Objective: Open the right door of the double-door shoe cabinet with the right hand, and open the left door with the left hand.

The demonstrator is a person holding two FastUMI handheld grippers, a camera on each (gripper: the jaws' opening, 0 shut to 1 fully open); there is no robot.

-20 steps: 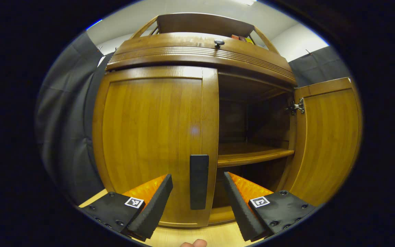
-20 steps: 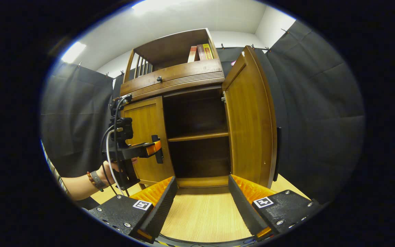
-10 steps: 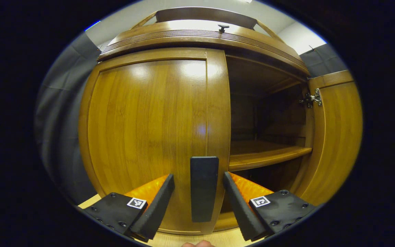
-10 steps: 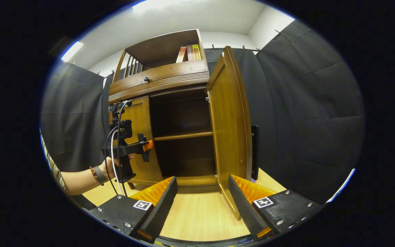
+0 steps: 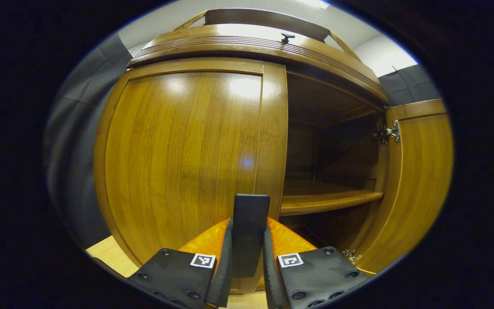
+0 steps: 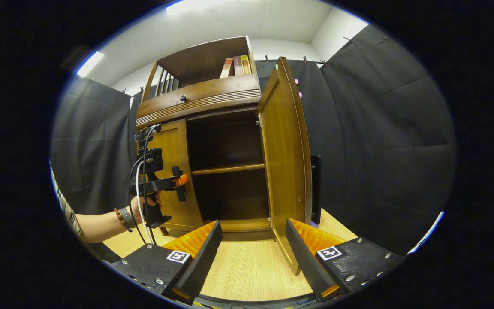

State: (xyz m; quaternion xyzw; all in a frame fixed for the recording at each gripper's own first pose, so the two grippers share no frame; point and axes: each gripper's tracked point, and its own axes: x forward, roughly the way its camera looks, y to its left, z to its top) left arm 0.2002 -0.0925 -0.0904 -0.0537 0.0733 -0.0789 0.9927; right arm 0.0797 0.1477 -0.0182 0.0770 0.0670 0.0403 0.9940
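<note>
Between the left gripper [image 5: 247, 274] fingers stands the upright black bar handle [image 5: 250, 234] of the closed brown wooden left door [image 5: 182, 159], clamped on both sides, while the right gripper [image 6: 251, 253] fingers gape empty, the right door [image 6: 287, 159] open ahead.

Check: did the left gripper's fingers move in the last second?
Yes. The left gripper advanced toward the left door and its fingers closed inward onto the door handle.

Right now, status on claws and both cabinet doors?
Left claw shut on left door handle. Right claw open, clear. Right door open; left door closed.
</note>
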